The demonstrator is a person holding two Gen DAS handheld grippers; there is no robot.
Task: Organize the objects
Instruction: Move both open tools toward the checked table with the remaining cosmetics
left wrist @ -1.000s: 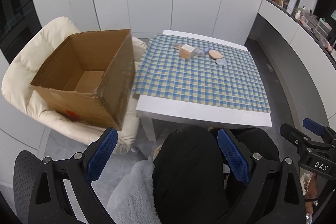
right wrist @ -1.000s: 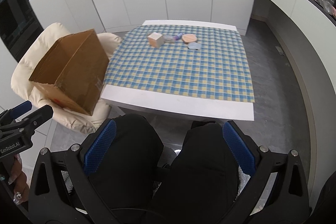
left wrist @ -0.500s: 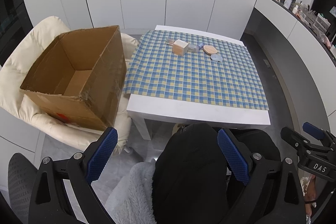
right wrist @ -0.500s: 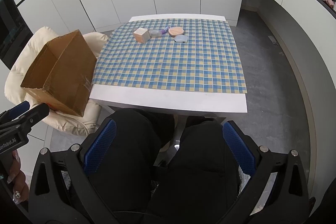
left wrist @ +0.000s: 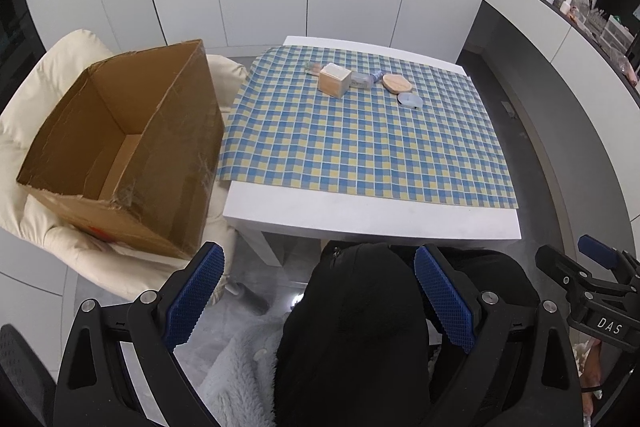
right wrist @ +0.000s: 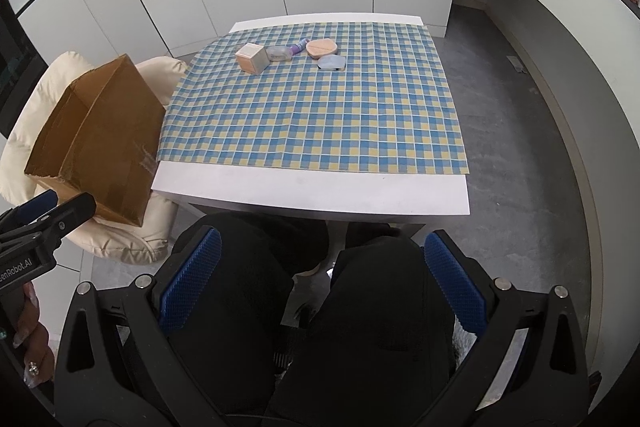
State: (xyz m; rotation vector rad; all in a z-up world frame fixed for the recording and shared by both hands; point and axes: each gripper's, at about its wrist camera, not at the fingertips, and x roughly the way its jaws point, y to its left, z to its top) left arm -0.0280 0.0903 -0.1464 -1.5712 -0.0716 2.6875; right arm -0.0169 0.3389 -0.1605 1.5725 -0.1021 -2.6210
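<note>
Nothing packed yet: cardboard box (left wrist: 120, 151) on the cream chair (left wrist: 48, 107) shows only bare floor. Wooden cube (left wrist: 335, 79), tan oval case (left wrist: 396, 83), pale blue disc (left wrist: 410, 100) and small bottle (right wrist: 298, 47) cluster near table's (left wrist: 360, 215) far edge. Left gripper (left wrist: 316, 301) and right gripper (right wrist: 322, 287) gape wide, holding nothing, above lap.

"DAS" stands in white on the right tongs (left wrist: 600, 323), seen from the left wrist. The left tongs (right wrist: 28, 263) carry "enRobot.AI", its first letters cut off.

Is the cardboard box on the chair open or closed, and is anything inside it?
Open and tilted. The cardboard box on the cream chair shows bare inner walls and floor; its near corner is hidden.
</note>
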